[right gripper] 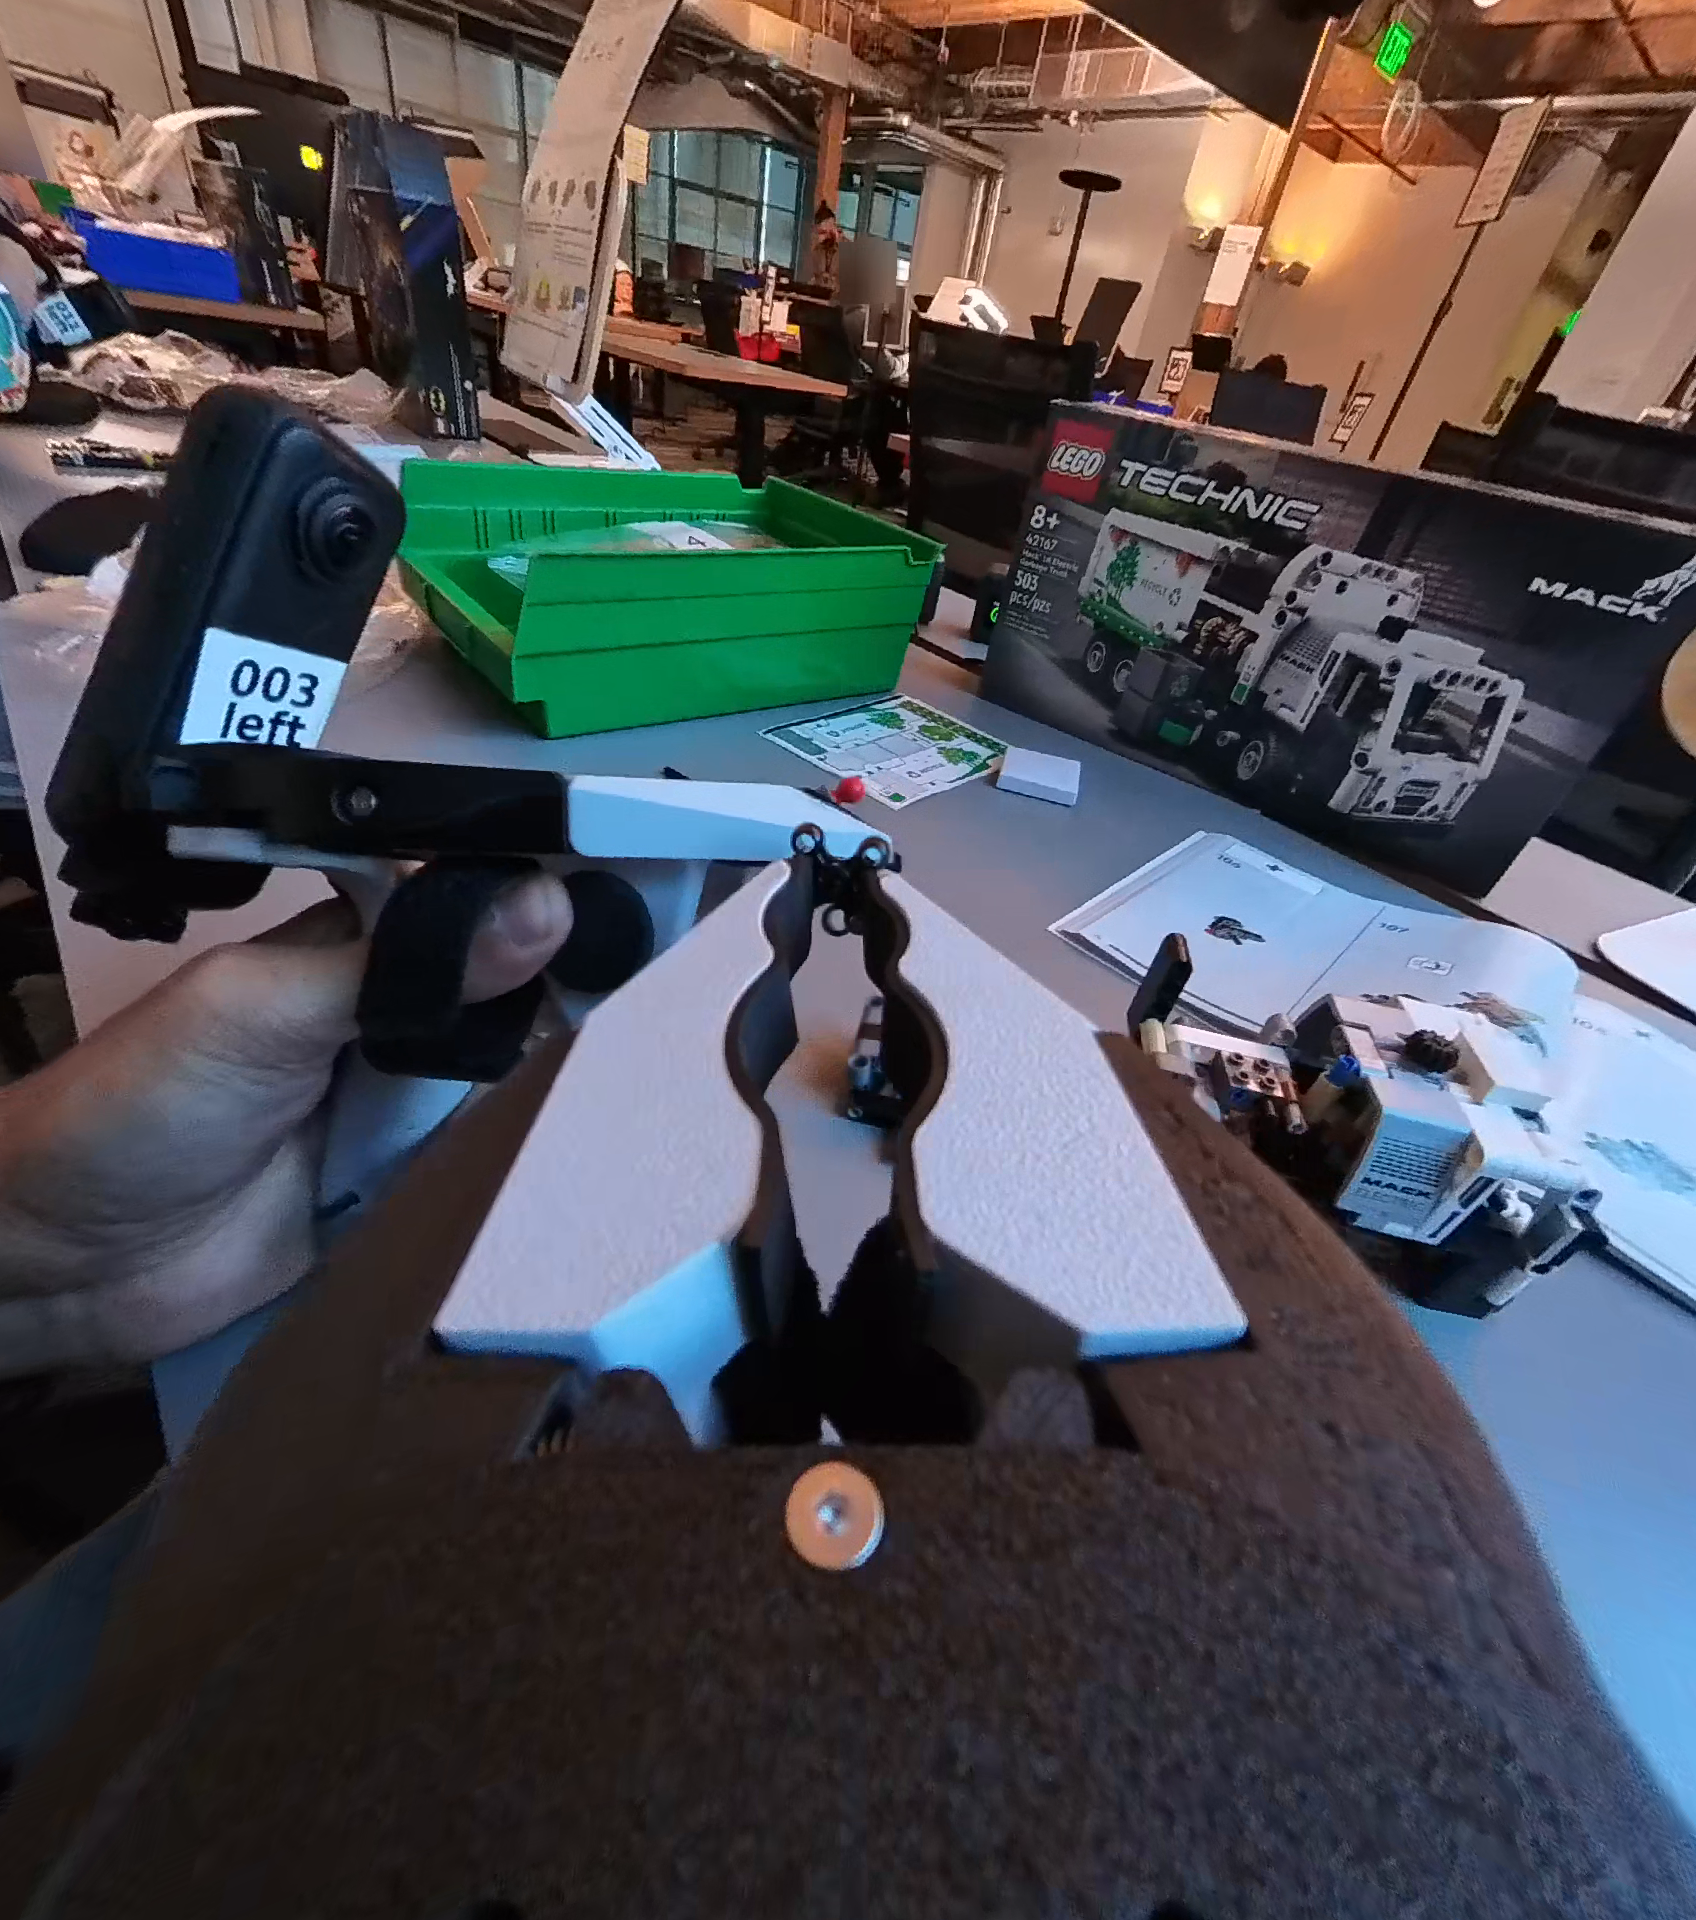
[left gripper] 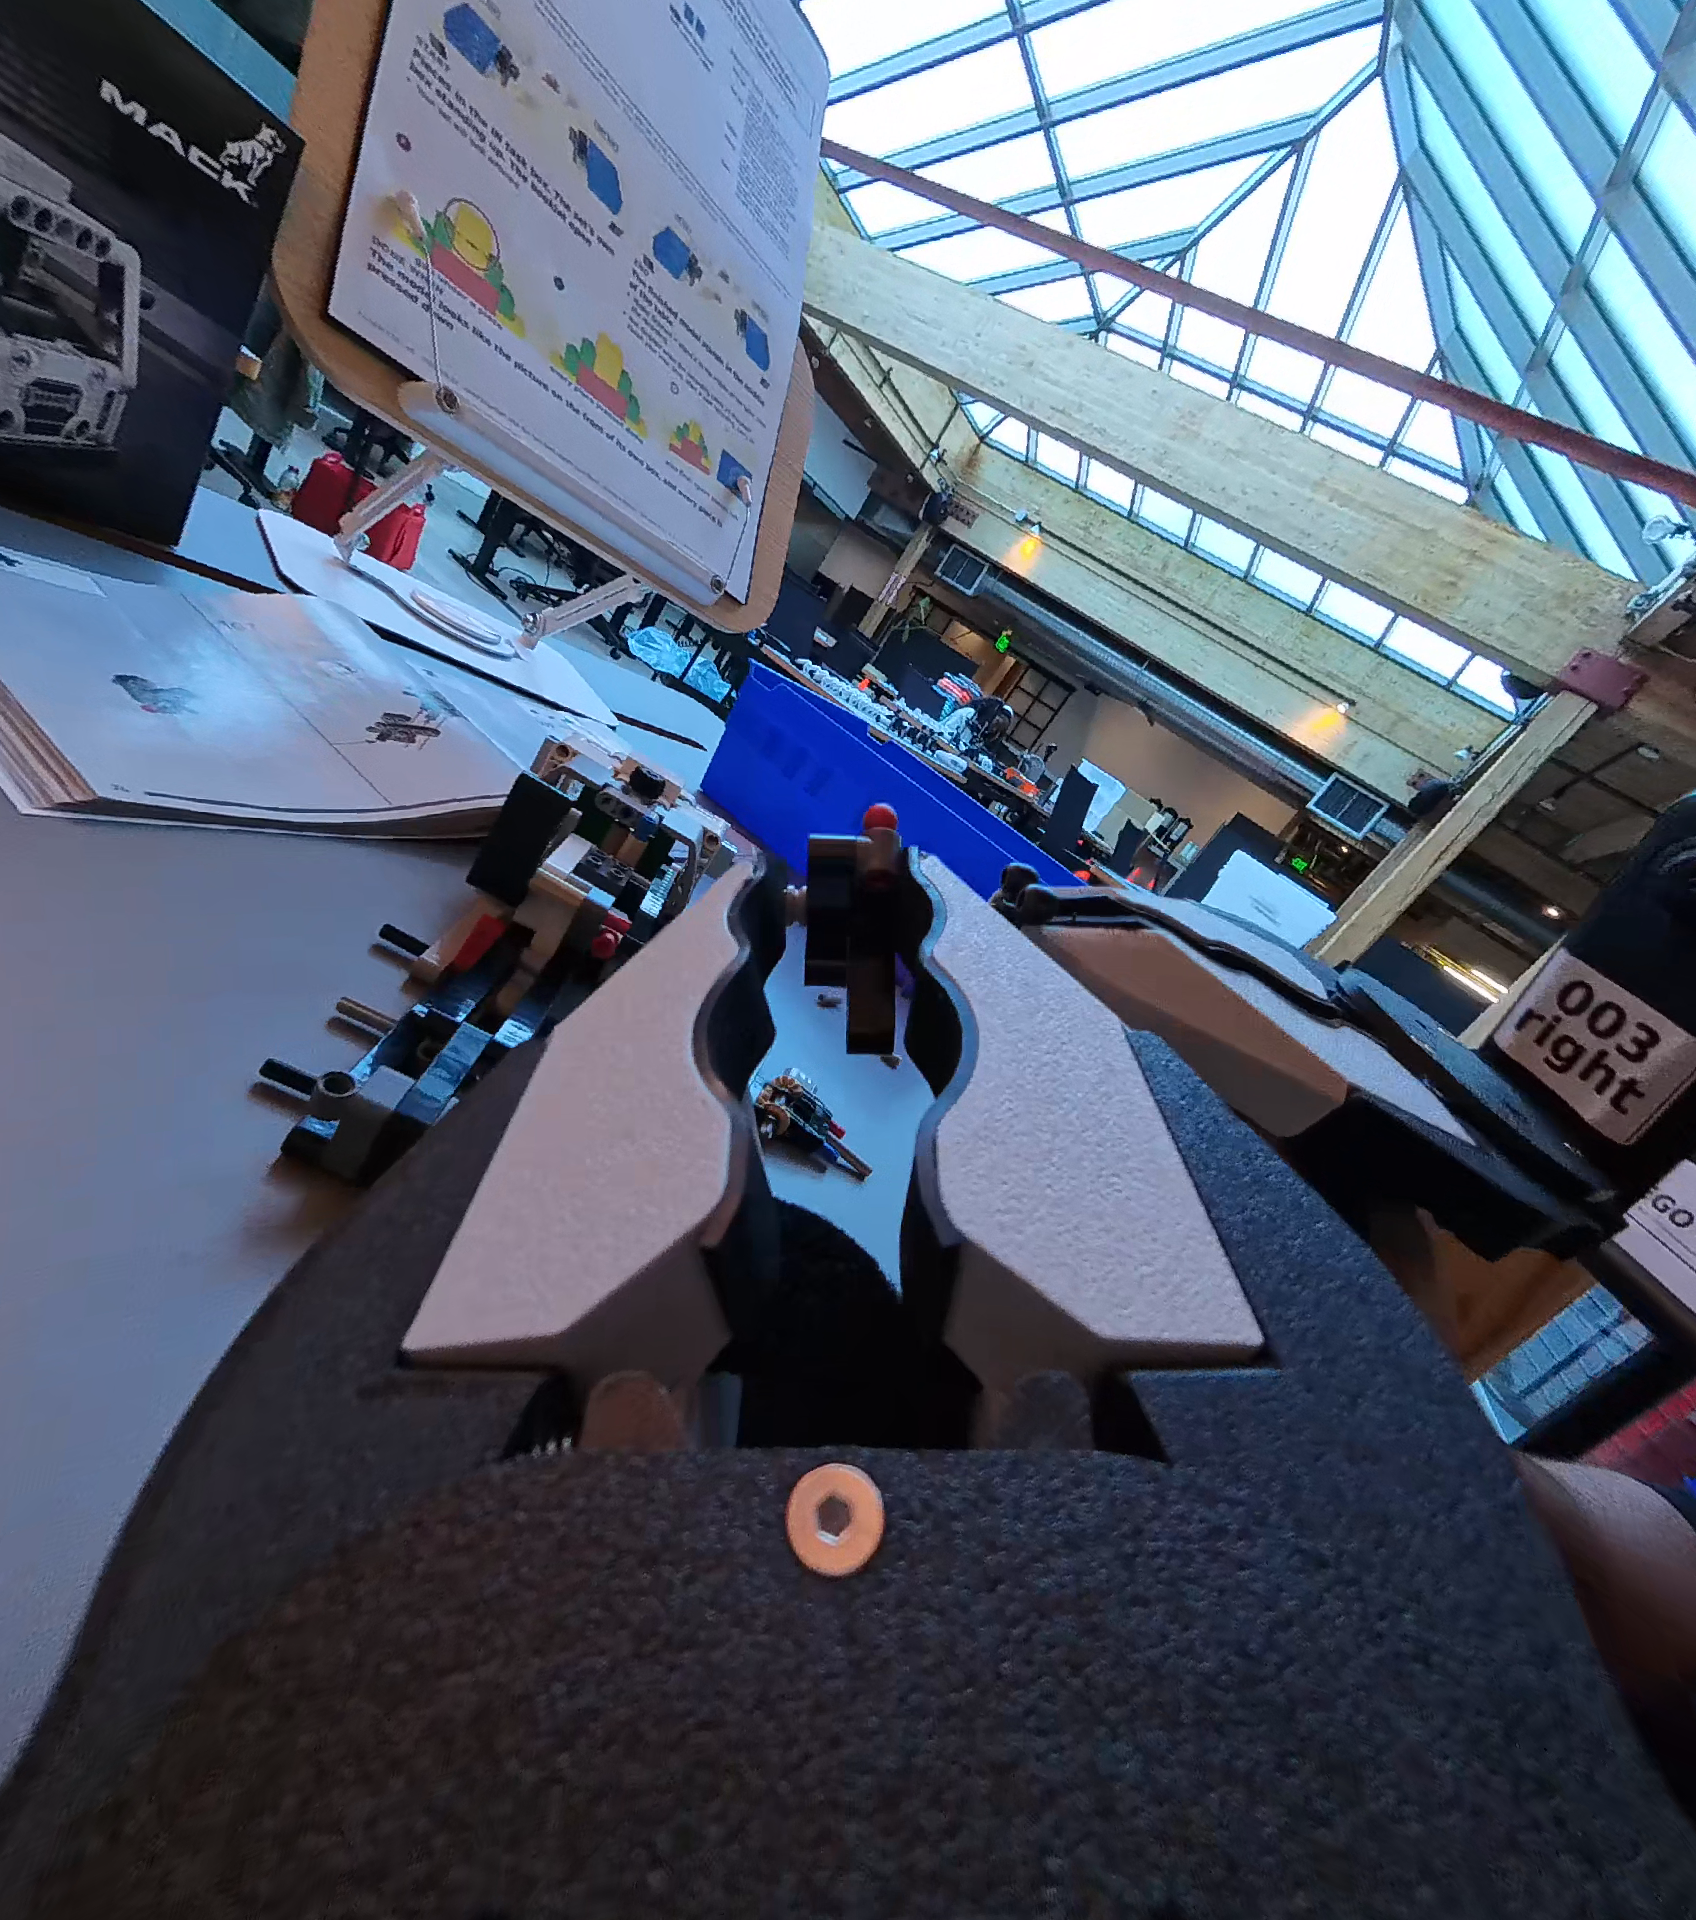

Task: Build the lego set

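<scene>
While both grippers are raised above the grey table, I record the following. My left gripper is clenched on a small black sub-assembly with a red round knob at its top; the piece stands roughly upright between the white fingertips, clear of the table. My right gripper is pinched tight at its tips on a small black connector piece with ringed ends. In the right wrist view that connector sits touching or just beside the tip of the left gripper; I cannot tell which.

The part-built truck model, white cab with black and tan parts, lies on the table to the right of my right gripper, partly over the open instruction booklet. A further small black piece stands on the table beneath the right gripper's fingers.

Behind these: the set's box standing upright, a green bin holding bagged contents, a sticker sheet and a small white block. In the left wrist view a blue bin and a sheet on a wooden stand are noted.
</scene>
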Motion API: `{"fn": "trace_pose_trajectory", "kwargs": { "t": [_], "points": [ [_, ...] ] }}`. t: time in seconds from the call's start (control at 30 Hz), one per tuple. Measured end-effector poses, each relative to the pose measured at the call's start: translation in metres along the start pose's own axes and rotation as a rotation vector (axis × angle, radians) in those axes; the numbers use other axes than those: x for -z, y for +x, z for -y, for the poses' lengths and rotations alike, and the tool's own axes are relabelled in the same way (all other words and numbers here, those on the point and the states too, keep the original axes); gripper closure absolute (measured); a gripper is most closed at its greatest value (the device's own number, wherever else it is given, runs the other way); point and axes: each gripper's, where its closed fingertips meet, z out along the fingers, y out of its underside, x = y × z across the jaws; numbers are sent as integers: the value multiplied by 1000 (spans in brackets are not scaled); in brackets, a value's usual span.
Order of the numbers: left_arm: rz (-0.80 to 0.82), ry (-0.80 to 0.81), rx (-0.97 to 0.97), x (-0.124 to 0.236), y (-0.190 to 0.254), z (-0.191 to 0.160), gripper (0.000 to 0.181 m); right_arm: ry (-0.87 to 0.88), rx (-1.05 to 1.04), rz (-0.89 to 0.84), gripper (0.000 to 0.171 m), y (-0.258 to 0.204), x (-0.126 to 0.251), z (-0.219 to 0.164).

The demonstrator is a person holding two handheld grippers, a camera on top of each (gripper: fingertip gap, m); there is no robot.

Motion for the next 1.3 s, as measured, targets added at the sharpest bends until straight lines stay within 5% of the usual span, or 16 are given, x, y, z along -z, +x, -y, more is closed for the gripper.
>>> {"fn": "trace_pose_trajectory", "kwargs": {
  "t": [0.23, 0.37, 1.3],
  "points": [
    [55, 21, -79, 2, 0, 3, 162, -5, -49, 21, 162, 0, 0, 0],
    [62, -2, -119, 0, 2, 0, 162, 0, 114, 22, 163, 1, 4, -2],
    [-42, 6, 2, 0, 5, 1, 162, -77, 71, 57, 163, -3, 4, 4]
  ]
}}
